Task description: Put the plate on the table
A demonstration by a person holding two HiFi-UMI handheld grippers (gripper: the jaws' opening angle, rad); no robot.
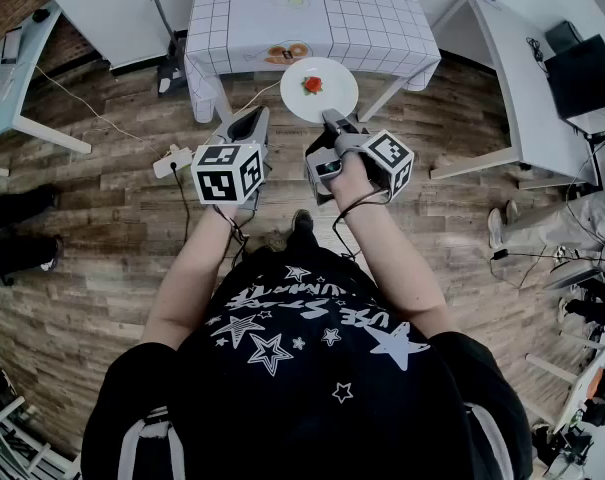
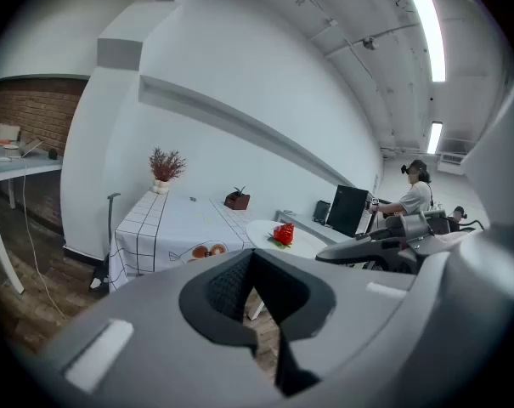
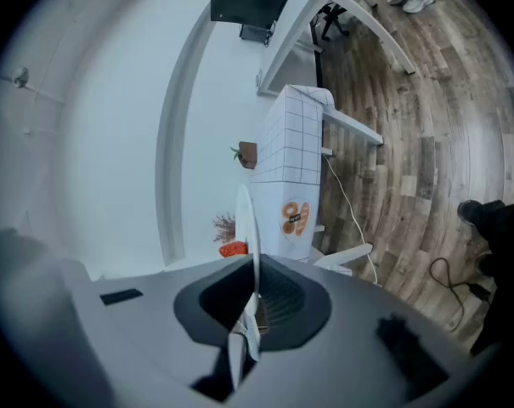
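— What's ahead of the left gripper (image 2: pixel 253 257)?
— Its jaws are together with nothing between them, and a sliver of wooden floor (image 2: pixel 27 300) shows below. Past them stands a table (image 2: pixel 167 223) under a white checked cloth. A vase of dried twigs (image 2: pixel 163 170) and a small brown box (image 2: pixel 236 200) sit at its far end.
— And the plate?
— The white plate (image 2: pixel 307 241) is near the table's right edge, with something red (image 2: pixel 283 233) on it. The right gripper (image 2: pixel 319 257) reaches in from the right to its rim.
— Anyone else about?
— A person (image 2: pixel 416 195) sits far back beside a dark monitor (image 2: pixel 348 209), under strip lights (image 2: pixel 432 32).
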